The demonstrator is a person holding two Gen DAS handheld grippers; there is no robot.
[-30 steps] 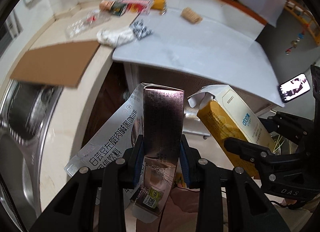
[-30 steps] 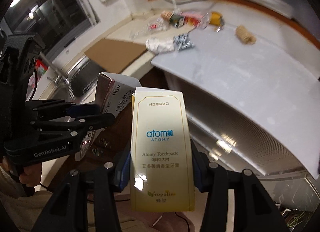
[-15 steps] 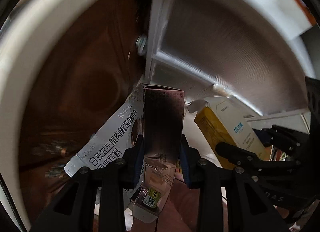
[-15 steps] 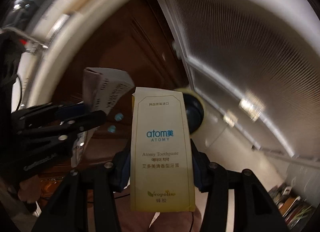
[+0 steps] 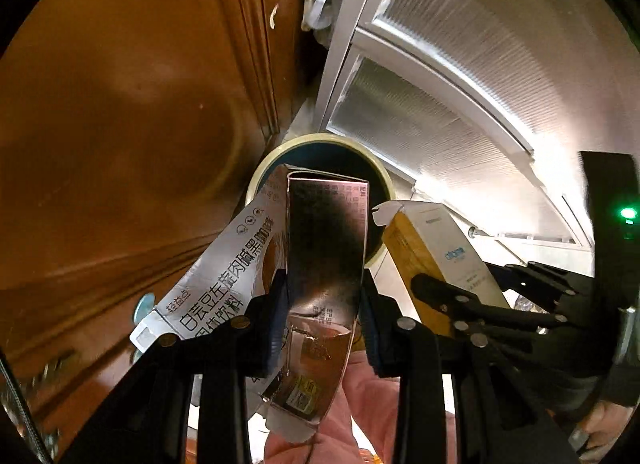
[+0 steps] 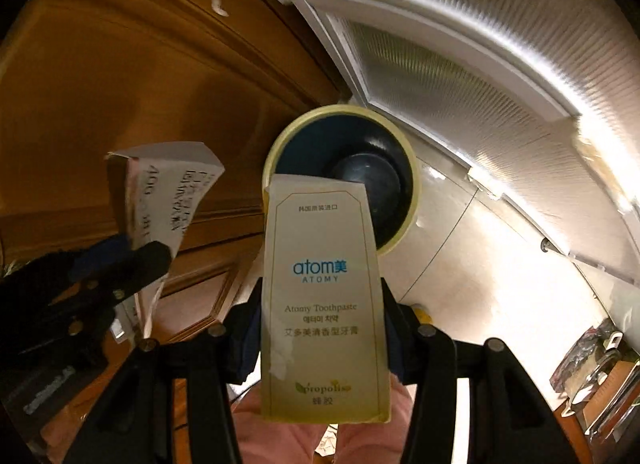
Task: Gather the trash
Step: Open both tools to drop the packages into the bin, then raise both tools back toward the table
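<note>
My left gripper [image 5: 322,304] is shut on a flattened silver drink carton [image 5: 326,264] with Chinese print. My right gripper [image 6: 322,312] is shut on a cream Atomy toothpaste box [image 6: 324,296]. Both point down at a round trash bin [image 6: 404,168] with a pale yellow rim and dark blue inside, standing on the floor. The bin also shows in the left wrist view [image 5: 320,144], partly hidden behind the carton. The toothpaste box [image 5: 444,248] shows right of the carton; the carton [image 6: 168,192] shows left of the box. Both boxes hang above the bin's near rim.
A brown wooden cabinet door [image 5: 120,104] is left of the bin. A white ribbed panel [image 5: 460,84] runs along the right. Pale floor tiles [image 6: 480,264] lie right of the bin. Clutter [image 6: 600,368] sits at the far right.
Both grippers have tilted down from the countertop to the floor, still holding their boxes. The trash bin has come into view below them and grown closer.
</note>
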